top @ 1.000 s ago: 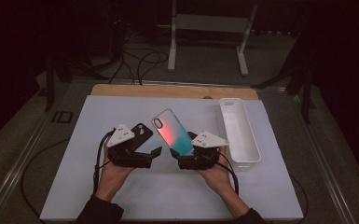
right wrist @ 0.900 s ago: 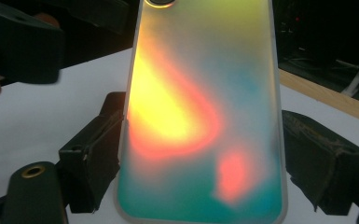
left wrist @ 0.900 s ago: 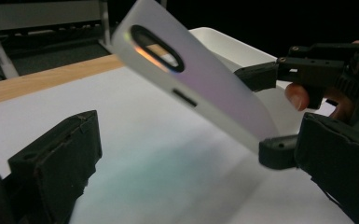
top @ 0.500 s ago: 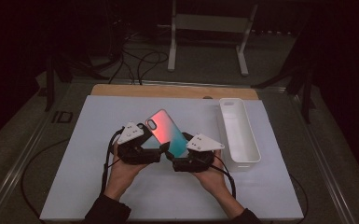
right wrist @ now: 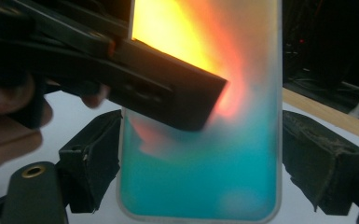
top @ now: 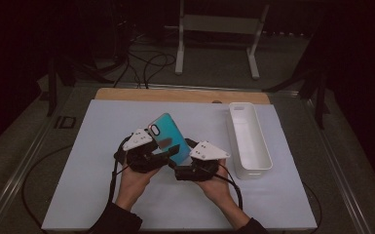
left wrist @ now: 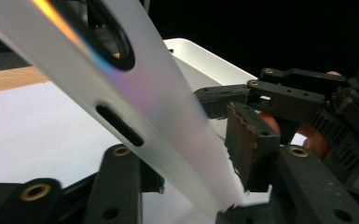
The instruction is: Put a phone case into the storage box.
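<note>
Holding the phone case (top: 168, 136) up off the counter (top: 92, 146) between both tongs, I judge the step in hand to be a handover or a two-sided grip on it. My right tongs (top: 182, 171) clasp the case across its width near the lower end; in the right gripper view the case (right wrist: 200, 186) sits between their two jaws, pads against both long edges. My left tongs (top: 168, 152) have just been closing, with the case between them; in the left gripper view its frosted side (left wrist: 168, 130) runs slantwise between the jaws, and the upper jaw lies across its coloured face in the right gripper view. Whether those pads already press on it I cannot tell. The case tilts, camera cut-out uppermost, well clear of the white tray (top: 248, 141) to my right. Next, I reckon, the left tongs must bite firmly before the right ones let go; slackening early could let the slick shell slip.
</note>
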Tool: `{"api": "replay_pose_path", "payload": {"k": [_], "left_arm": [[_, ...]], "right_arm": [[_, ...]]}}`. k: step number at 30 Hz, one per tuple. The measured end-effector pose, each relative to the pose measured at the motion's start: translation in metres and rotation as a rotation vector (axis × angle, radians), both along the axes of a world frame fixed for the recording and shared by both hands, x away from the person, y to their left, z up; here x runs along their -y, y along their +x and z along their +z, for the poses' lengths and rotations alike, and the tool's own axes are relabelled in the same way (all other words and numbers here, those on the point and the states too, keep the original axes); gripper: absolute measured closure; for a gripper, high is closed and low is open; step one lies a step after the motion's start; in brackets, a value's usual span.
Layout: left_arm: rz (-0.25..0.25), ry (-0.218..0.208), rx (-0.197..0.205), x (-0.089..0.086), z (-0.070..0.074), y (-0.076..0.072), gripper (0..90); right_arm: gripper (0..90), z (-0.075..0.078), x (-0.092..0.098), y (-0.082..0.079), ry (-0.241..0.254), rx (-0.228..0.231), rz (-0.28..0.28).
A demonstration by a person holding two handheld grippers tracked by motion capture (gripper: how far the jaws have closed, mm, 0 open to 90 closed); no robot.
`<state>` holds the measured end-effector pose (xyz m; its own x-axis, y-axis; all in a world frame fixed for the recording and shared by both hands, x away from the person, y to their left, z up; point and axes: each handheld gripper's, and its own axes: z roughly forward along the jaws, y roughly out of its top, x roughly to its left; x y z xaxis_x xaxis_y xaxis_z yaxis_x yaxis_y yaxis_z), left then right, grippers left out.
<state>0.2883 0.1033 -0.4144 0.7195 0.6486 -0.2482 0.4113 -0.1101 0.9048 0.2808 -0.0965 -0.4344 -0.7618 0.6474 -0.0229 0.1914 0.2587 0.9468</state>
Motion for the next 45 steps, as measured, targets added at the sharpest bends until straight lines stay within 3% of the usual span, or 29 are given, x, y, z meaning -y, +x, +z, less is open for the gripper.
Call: {"api": "replay_pose_path", "payload": {"k": [8,16,21,28,34,45], "left_arm": [[-0.003,0.006,0.004,0.000,-0.001,0.000,80.4],[-0.001,0.010,0.001,0.001,-0.003,0.000,83.5],[-0.005,0.025,0.002,0.002,-0.004,-0.001,86.0],[-0.008,0.021,0.005,0.001,-0.004,-0.001,86.2],[0.006,0.024,0.014,-0.002,-0.002,-0.002,86.2],[0.030,0.025,0.008,-0.004,-0.005,-0.001,86.2]], "right_arm": [[16.8,-0.004,-0.007,-0.002,0.002,-0.003,-0.004],[16.7,-0.005,-0.012,-0.002,0.000,-0.013,-0.031],[16.4,-0.006,-0.014,-0.002,-0.029,-0.014,-0.041],[13.5,-0.009,-0.013,0.001,-0.062,-0.046,-0.015],[12.1,-0.011,-0.009,0.001,-0.077,-0.062,0.006],[12.3,-0.007,0.015,0.001,-0.085,-0.070,-0.002]]}}
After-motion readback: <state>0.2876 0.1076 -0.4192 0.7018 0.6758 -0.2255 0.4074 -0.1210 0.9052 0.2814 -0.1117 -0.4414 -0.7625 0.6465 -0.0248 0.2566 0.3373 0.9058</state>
